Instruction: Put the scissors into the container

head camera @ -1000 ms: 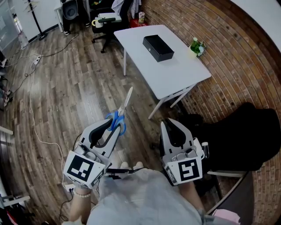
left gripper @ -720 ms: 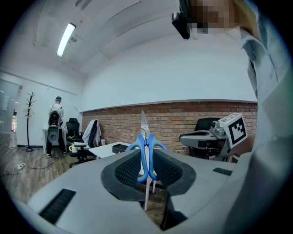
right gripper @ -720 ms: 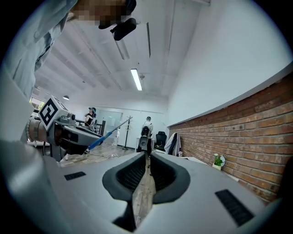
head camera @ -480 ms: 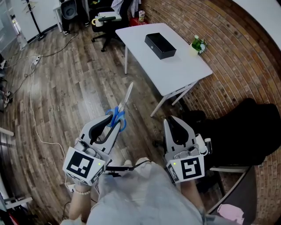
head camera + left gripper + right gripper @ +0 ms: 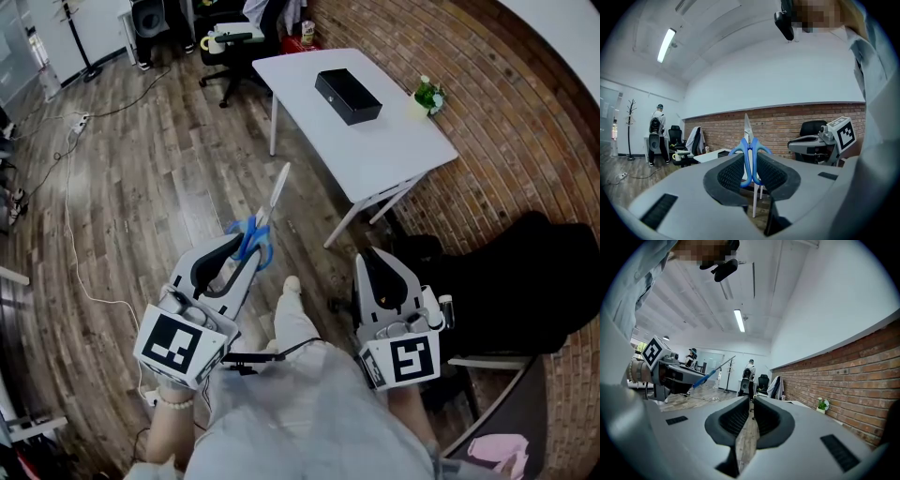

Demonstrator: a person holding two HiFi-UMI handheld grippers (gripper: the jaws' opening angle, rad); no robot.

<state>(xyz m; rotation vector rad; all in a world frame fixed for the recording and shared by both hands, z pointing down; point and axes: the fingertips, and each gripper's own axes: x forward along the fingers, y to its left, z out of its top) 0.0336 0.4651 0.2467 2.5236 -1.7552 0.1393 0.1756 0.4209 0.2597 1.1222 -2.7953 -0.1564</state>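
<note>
My left gripper (image 5: 242,259) is shut on the blue handles of the scissors (image 5: 265,217), whose silver blades point up and away toward the white table (image 5: 394,155). In the left gripper view the scissors (image 5: 749,149) stand upright between the pads of the left gripper (image 5: 750,165). The black box-shaped container (image 5: 349,97) lies on the table, well beyond the blade tips. My right gripper (image 5: 373,268) hangs at the lower right, shut with nothing in it. In the right gripper view the right gripper (image 5: 751,411) shows only a thin slit, with the scissors (image 5: 712,371) at the left.
A small green plant (image 5: 427,96) stands at the table's right edge. Office chairs (image 5: 230,42) sit behind the table, and cables (image 5: 66,187) run over the wooden floor. A curved brick wall (image 5: 525,131) and a black chair (image 5: 511,281) are at the right. The person's shoe (image 5: 292,285) shows between the grippers.
The person has stepped forward, and a foot now shows between the grippers. The table has shifted slightly in view. The scissors stay gripped in the left gripper; the right gripper stays shut.
</note>
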